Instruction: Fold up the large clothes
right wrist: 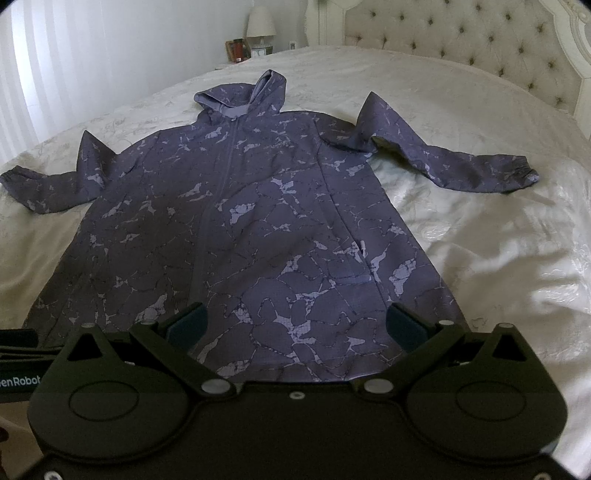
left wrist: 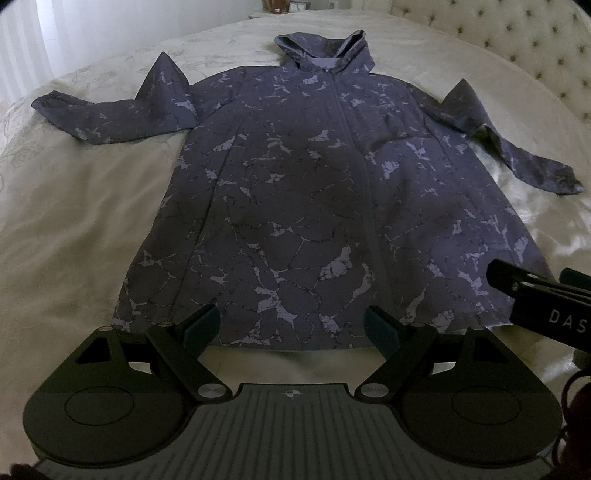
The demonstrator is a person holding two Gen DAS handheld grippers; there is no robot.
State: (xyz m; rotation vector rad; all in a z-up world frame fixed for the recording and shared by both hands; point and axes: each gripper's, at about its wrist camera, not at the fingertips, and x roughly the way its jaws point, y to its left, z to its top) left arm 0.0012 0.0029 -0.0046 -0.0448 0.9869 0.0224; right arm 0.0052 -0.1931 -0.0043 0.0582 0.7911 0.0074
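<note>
Left wrist view: we hold left gripper (left wrist: pixel 291 326) and right gripper (right wrist: pixel 295 326) with jaws wide, empty, jacket (left wrist: pixel 325 192) flat on bed (left wrist: pixel 74 221) ahead of them; folding unstarted, next likely a sleeve grasp.

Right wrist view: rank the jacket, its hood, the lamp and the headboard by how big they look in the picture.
1. jacket, by far the largest.
2. headboard, partly cut off by the picture's edge.
3. hood.
4. lamp, smallest.
The headboard and lamp stand farthest from the camera, so they look smaller than they are.
</note>
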